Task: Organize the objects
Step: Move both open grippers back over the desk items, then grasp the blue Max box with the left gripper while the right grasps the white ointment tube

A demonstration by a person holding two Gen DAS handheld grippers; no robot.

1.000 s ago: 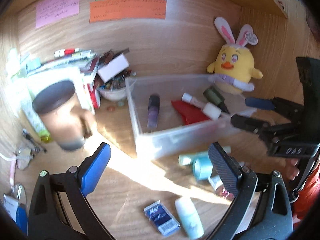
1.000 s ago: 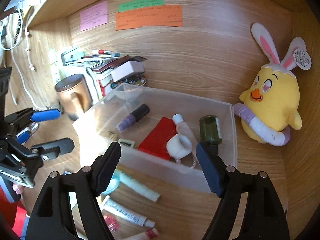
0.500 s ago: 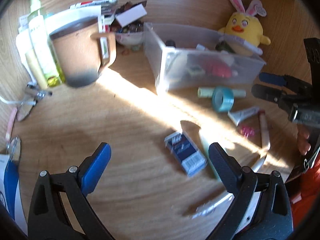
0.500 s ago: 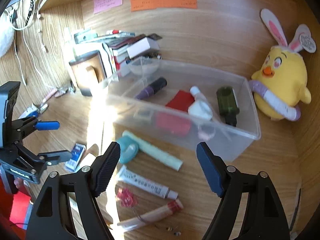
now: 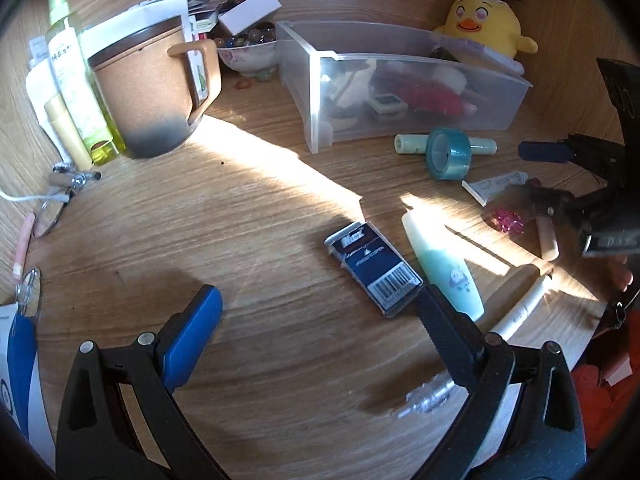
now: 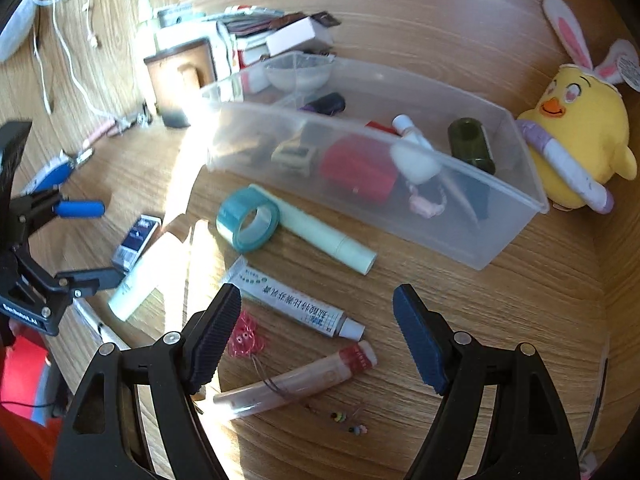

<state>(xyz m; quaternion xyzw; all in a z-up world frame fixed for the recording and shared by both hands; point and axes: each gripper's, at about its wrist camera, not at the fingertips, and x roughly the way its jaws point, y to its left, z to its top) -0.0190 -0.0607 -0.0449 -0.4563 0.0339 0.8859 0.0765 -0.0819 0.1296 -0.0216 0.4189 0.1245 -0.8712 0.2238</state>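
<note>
**Both tools empty above the loose items**

Left wrist view: your left tool (image 5: 316, 328) hangs with its jaws apart, holding nothing. The dark blue carton (image 5: 374, 266) lies flat on the surface (image 5: 240, 208), in front of the clear plastic bin (image 5: 400, 80). It looks light and stiff; take it across its long sides.

Right wrist view: your right tool (image 6: 316, 332) also stands wide and empty. The white ointment tube (image 6: 294, 298) lies between its jaws, in front of the bin. It is probably soft and rolls easily, so pinch mid-body.
</note>
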